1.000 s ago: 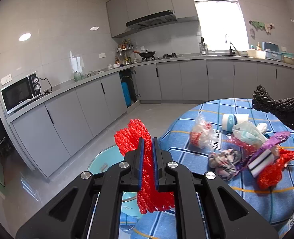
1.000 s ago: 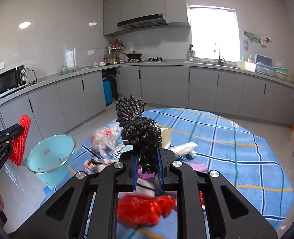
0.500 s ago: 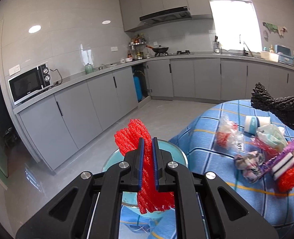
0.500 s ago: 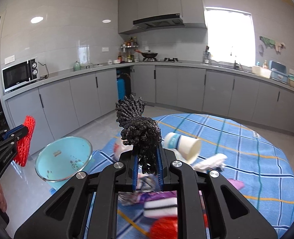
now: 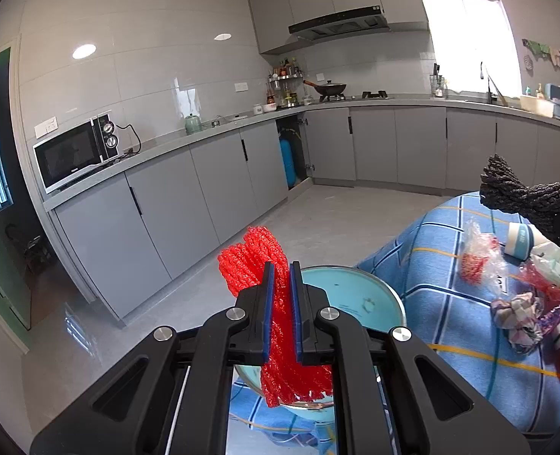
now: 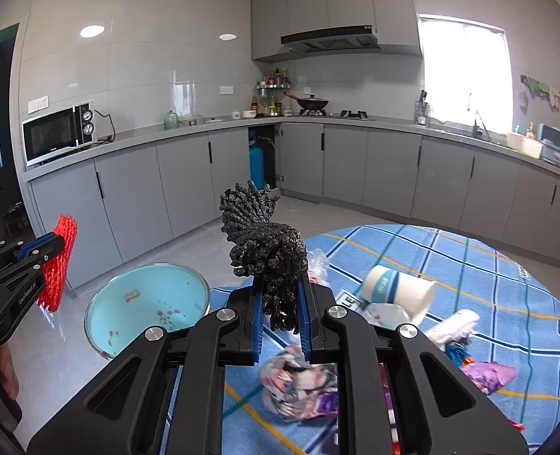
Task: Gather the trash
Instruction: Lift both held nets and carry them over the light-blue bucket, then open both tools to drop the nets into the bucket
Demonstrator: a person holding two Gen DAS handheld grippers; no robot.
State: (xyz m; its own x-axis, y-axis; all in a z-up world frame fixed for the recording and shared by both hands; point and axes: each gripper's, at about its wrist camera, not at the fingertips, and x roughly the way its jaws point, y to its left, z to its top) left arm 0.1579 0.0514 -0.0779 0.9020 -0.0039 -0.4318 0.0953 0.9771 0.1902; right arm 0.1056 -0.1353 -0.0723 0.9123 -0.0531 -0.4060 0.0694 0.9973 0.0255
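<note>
Since a second ago both grippers have swung left, away from the table, so the light blue trash bin now sits closer under the left one.

From the left wrist, the left gripper (image 5: 280, 295) pinches a red foam net (image 5: 255, 265) tight between its blue pads, directly above the trash bin (image 5: 356, 295) beside the blue checked tablecloth (image 5: 431, 311). A paper cup (image 5: 521, 240) and crumpled wrappers (image 5: 519, 320) lie on the cloth.

From the right wrist, the right gripper (image 6: 281, 318) clamps a black foam net (image 6: 265, 242) over the table edge; the bin (image 6: 143, 307) stands on the floor to its left, and the left gripper (image 6: 44, 261) holds the red net (image 6: 58, 261) beyond it
</note>
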